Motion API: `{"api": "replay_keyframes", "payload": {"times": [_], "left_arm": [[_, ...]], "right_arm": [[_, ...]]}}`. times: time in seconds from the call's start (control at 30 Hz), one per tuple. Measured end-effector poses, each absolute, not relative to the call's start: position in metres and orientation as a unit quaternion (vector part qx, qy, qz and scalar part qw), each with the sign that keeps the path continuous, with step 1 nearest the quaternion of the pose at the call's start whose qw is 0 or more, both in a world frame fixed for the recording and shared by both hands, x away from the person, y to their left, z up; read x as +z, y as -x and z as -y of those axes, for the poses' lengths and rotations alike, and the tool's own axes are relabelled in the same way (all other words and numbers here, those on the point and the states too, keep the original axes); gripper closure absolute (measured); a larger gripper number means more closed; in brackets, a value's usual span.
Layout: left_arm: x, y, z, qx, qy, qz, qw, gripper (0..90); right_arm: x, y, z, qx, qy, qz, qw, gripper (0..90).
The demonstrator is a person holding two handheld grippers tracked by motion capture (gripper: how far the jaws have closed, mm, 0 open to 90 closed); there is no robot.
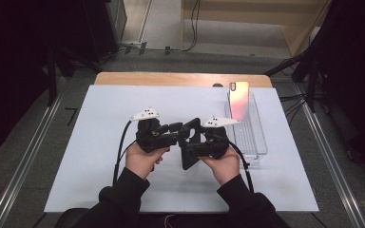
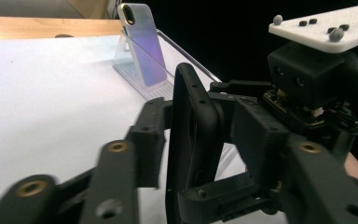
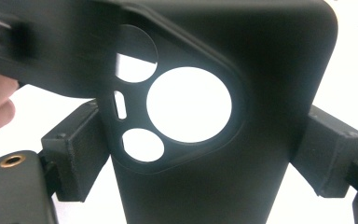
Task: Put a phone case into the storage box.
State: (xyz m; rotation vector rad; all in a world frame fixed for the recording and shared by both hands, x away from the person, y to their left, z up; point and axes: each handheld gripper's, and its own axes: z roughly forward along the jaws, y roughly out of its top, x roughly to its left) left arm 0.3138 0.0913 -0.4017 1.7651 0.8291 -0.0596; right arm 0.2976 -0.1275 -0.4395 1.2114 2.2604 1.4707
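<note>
Hand-held gripper on the right (image 1: pixel 192 151) is closed on a black phone case (image 1: pixel 190 145), with one jaw pressing on each long side of it, as the right gripper view (image 3: pixel 223 154) makes clear: the case hangs in the air over the middle of the tabletop (image 1: pixel 100 142), near the front edge, and its camera cut-outs face that camera. The left hand-held gripper (image 1: pixel 179 127) reaches in from the other side, and in the left gripper view (image 2: pixel 186 154) its jaws stand on both sides of the upper rim of the case, but I cannot tell whether they already pinch it or only stand close. A phone (image 1: pixel 239 99) with a shiny pinkish back leans upright in a clear tray (image 1: pixel 256 142) at the back right corner of the tabletop, well apart from the case. I think the risk here is in the soft case itself: if both sides pull or twist in different directions, the case may bend, spring out of the right grip and fall on the tabletop. Too hard pressure on the long sides may also squeeze the case narrow, so the phone would not enter later. A wide movement toward the tray could knock the leaning phone over.
</note>
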Motion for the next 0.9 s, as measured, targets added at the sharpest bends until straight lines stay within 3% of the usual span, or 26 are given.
{"api": "replay_keyframes", "payload": {"times": [0.5, 0.9], "left_arm": [[-0.396, -0.314, -0.116, -0.037, -0.761, -0.357, 0.541, 32.7], [-0.409, -0.315, -0.135, -0.024, -0.787, -0.351, 0.507, 29.1]], "right_arm": [[-0.433, -0.301, 0.142, 0.496, -0.42, -0.754, 0.093, 12.1], [-0.414, -0.302, 0.152, 0.5, -0.404, -0.762, 0.075, 12.1]]}}
